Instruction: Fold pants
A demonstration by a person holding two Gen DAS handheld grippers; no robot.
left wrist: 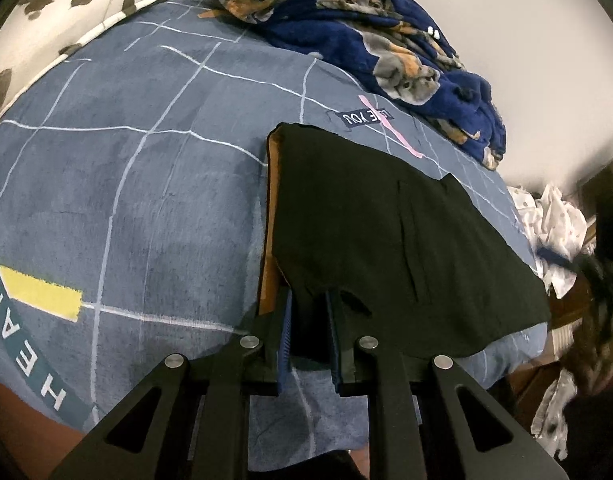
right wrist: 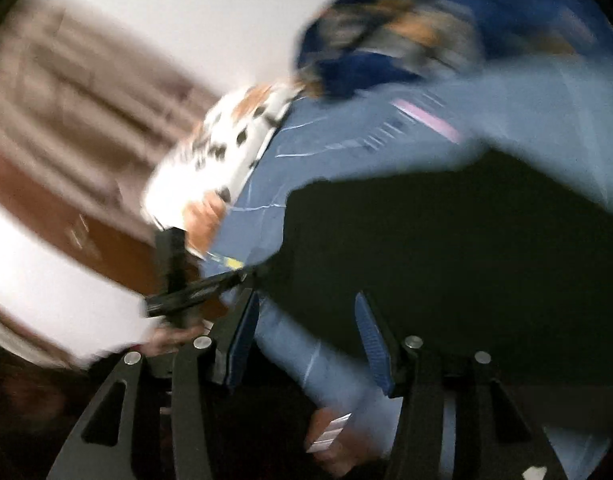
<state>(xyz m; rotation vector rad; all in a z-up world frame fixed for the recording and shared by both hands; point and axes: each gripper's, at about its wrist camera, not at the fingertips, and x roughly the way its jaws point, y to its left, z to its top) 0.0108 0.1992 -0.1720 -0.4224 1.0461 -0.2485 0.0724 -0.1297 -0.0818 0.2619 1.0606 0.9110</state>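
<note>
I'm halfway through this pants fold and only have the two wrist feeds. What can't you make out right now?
- Right wrist view: motion blur smears everything; the pants are a dark mass, edges unreadable.
- Right gripper: jaws apart, nothing between them; its landing spot is unclear.
- Left wrist view: the left gripper pinches the pants' near edge; black cloth hides the layer count.
- Clutter beside the bed: cut off and blurred.

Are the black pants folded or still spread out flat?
Folded: the black pants lie as a compact layered rectangle on the bedsheet, with a brown lining edge showing beneath.
</note>
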